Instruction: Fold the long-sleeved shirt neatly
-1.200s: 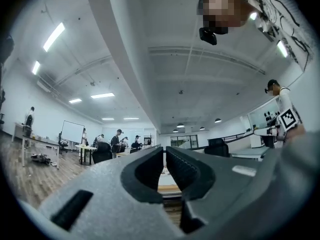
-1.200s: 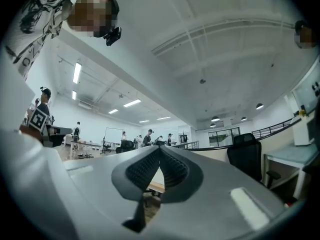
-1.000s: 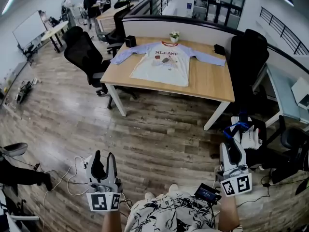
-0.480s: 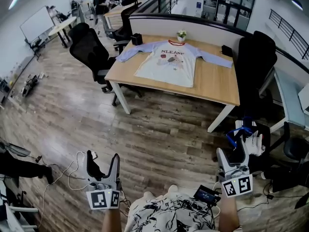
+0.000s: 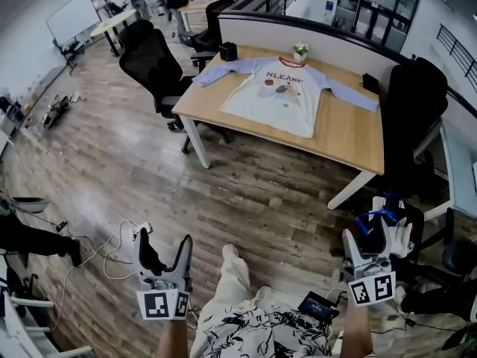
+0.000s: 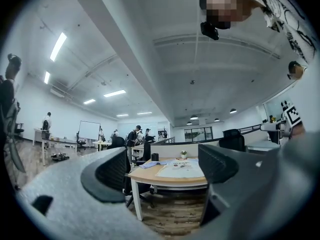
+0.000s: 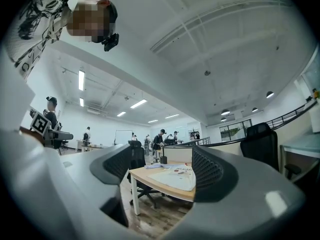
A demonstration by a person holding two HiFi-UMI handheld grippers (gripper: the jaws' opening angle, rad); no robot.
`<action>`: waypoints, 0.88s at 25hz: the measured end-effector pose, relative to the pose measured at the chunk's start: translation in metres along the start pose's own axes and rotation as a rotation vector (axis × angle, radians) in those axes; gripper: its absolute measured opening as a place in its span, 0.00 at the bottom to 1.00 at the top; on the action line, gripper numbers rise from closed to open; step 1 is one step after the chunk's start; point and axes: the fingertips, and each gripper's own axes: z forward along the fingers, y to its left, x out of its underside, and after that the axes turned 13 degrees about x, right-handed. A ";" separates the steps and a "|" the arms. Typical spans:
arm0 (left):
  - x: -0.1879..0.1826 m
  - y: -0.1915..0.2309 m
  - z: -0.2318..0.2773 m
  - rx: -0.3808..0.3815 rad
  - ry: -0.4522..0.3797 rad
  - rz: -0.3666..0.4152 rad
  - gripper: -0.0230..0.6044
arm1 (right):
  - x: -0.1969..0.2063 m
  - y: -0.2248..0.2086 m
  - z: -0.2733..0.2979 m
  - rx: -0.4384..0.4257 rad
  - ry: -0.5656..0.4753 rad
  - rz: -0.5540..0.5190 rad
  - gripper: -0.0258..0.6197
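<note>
Now the left gripper [image 5: 164, 241] and the right gripper [image 5: 367, 236] are hovering low at the near edge, left and right of the person. Both have just been opening their jaws, which are standing wide apart and gripping nothing. The long-sleeved shirt [image 5: 279, 95] is lying flat on the far wooden desk [image 5: 350, 136], sleeves stretching left and right, well apart from both grippers.

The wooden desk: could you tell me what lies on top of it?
A long-sleeved shirt spread flat, a potted plant, a black container, a black object. The desktop beneath the shirt is covered.
</note>
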 end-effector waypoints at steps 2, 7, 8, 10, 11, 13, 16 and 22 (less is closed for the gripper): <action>0.004 0.010 0.014 0.001 0.000 -0.005 0.74 | 0.005 0.003 0.017 -0.001 0.005 0.002 0.62; 0.008 0.051 0.069 0.006 -0.031 -0.011 0.74 | 0.008 0.012 0.078 0.009 -0.008 -0.010 0.62; 0.007 0.062 0.081 0.007 -0.035 -0.013 0.74 | 0.007 0.014 0.092 0.018 -0.014 -0.008 0.62; 0.003 0.085 0.106 0.008 -0.045 -0.011 0.75 | 0.003 0.020 0.121 0.029 -0.027 -0.010 0.62; 0.000 0.097 0.117 0.009 -0.052 -0.008 0.75 | 0.001 0.025 0.136 0.030 -0.032 -0.017 0.62; -0.004 0.121 0.140 0.010 -0.062 -0.003 0.75 | -0.003 0.034 0.168 0.029 -0.043 -0.037 0.62; -0.005 0.157 0.173 0.010 -0.067 0.000 0.75 | -0.006 0.043 0.211 0.047 -0.058 -0.049 0.62; -0.002 0.213 0.229 0.040 -0.070 0.007 0.75 | -0.005 0.050 0.268 0.116 -0.078 -0.071 0.62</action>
